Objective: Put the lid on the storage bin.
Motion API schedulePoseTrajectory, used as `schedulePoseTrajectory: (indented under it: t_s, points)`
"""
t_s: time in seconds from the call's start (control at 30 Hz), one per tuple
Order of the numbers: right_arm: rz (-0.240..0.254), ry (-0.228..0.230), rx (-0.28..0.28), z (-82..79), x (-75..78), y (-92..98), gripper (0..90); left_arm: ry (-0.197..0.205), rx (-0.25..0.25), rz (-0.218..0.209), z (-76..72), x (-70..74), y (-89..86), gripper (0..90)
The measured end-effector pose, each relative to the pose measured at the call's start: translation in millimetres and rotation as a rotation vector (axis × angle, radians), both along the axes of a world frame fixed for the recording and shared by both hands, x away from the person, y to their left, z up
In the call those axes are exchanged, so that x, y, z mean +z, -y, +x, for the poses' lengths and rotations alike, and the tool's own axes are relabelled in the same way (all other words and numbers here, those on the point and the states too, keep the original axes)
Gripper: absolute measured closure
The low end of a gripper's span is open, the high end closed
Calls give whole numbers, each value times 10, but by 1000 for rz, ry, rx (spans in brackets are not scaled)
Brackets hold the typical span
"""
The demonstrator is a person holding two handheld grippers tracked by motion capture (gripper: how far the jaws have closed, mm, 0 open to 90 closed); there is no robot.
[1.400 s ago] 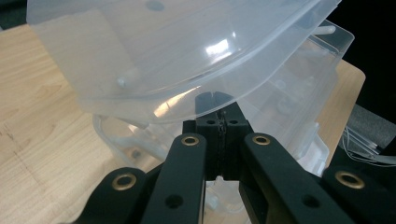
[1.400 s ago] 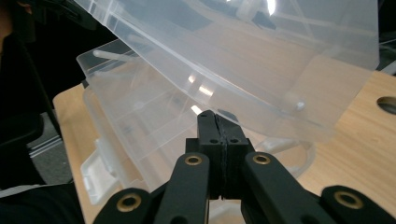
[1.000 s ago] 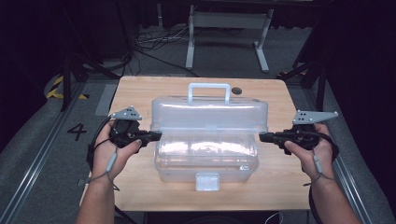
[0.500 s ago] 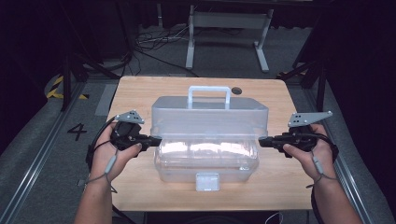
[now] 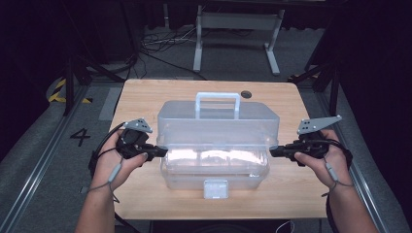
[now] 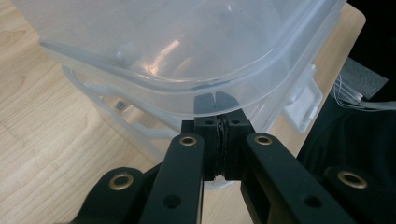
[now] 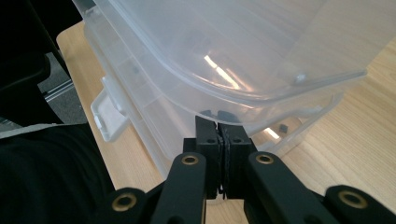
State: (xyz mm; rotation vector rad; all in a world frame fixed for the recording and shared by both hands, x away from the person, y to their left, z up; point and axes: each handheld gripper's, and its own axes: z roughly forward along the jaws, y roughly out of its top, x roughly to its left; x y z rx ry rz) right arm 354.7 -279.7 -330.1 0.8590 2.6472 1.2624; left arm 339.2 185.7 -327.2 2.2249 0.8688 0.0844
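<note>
The left gripper (image 6: 217, 122) has its 2 black jaws pressed together, pad to pad, with nothing between them. Its tips sit under the rim of the lid (image 6: 187, 51), a clear plastic shell tilted up over them; whether tips and rim touch I cannot tell. In the high view the left gripper (image 5: 163, 152) points level at the left end of the box (image 5: 216, 165), right at the seam where lid meets base.

The right gripper (image 7: 224, 135) is the same: jaws closed flat on each other, empty, tips tucked under the lid's edge (image 7: 243, 51). From above, the right gripper (image 5: 273, 152) points inward at the box's right end, at the same seam.

Behind each gripper, a hand wraps its body: the left hand (image 5: 116, 162) and the right hand (image 5: 320, 158), forearms coming in from the near edge. A grey plate (image 5: 318, 124) stands on top of the right gripper.

The box is clear plastic and sits near the middle of the table (image 5: 145, 97), long side toward the person. Its lid is raised at the front, hinged at the back, with a white handle (image 5: 217, 103) on top. A white latch (image 5: 215, 188) hangs at the front of the base.

Beyond the table stands a grey metal frame (image 5: 238, 29) on a dark floor with cables.
</note>
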Motion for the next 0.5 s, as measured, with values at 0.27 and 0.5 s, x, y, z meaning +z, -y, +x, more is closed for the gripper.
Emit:
schedulePoseTrajectory:
  t_s: [0.27, 0.5]
  points:
    - [-39, -22, 16, 6, -20, -11, 881, -27, -24, 34, -8, -22, 12, 879]
    - [-70, -40, 34, 1, -34, -27, 873, -50, -43, 56, -9, -43, 19, 877]
